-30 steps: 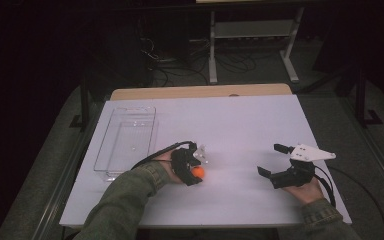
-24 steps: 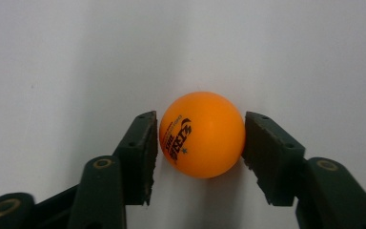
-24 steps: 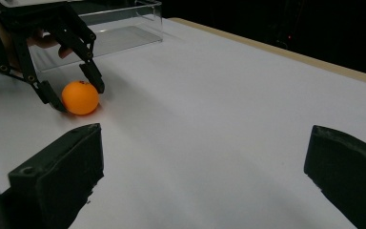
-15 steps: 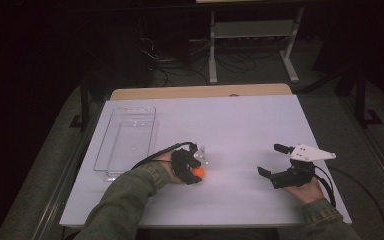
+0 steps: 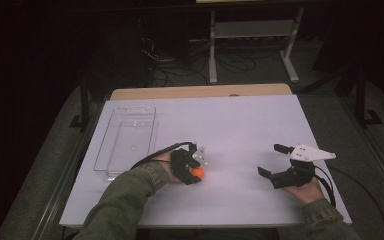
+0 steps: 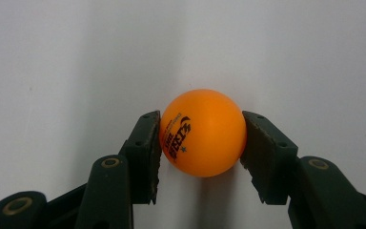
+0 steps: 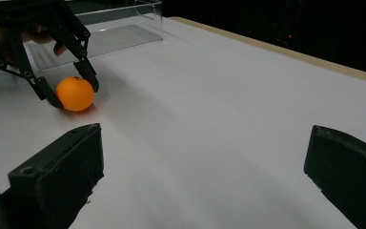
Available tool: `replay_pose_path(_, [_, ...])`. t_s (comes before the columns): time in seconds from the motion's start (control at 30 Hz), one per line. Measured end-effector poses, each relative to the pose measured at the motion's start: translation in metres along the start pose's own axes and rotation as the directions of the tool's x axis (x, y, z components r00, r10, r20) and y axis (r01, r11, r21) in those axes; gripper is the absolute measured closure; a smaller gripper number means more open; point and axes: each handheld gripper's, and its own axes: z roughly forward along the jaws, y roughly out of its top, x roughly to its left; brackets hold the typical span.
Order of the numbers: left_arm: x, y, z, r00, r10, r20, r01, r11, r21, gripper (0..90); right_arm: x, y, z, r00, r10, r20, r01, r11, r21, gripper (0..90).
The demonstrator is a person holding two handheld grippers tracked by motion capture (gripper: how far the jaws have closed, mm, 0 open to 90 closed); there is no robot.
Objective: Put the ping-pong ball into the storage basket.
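1. Gripping a smooth, round orange ball (image 6: 202, 132) on the matte white desk (image 5: 240, 125), the left gripper (image 6: 201, 143) fingers (image 6: 145, 148) clamp both sides.
2. Right gripper (image 5: 272, 162) rests level, fingers wide apart.
3. Clear rectangular plastic tray (image 5: 125, 142) lies nearby.

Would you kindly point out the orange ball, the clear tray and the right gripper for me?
orange ball (image 6: 203, 132), left gripper view, middle of its front face.
clear tray (image 5: 111, 135), high view, its left wall.
right gripper (image 5: 272, 161), high view, midway between its fingertips.

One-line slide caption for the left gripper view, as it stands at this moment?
Left gripper shut on the orange ball, both pads pressing its sides on the white table.
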Motion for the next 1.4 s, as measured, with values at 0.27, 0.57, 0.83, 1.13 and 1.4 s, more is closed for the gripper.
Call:
replay_pose_path(0.27, [-0.001,0.000,-0.008,1.0000,0.003,-0.009,-0.003,0.9999,-0.011,50.2,0.000,0.000,0.000,1.0000,0.000,0.000,0.000,1.000,0.001,0.0])
replay_pose_path(0.57, [-0.004,0.002,-0.023,0.9996,0.016,-0.023,-0.017,0.9998,-0.011,50.2,0.000,-0.001,0.000,1.0000,0.001,-0.002,-0.001,1.000,0.001,0.0])
replay_pose_path(0.83, [-0.004,0.001,-0.036,0.9994,0.017,-0.030,-0.018,0.9998,-0.005,50.3,0.001,0.000,0.000,1.0000,0.002,-0.003,-0.002,1.000,-0.002,0.0])
replay_pose_path(1.13, [-0.003,0.000,-0.054,0.9989,0.013,-0.045,-0.014,0.9997,-0.021,50.3,0.001,0.000,0.000,1.0000,0.003,-0.002,-0.003,1.000,0.001,0.0])
replay_pose_path(1.4, [-0.004,0.000,-0.067,0.9977,0.019,-0.065,-0.021,0.9996,-0.019,50.3,0.001,0.000,0.000,1.0000,0.003,0.002,-0.003,1.000,-0.003,0.0])
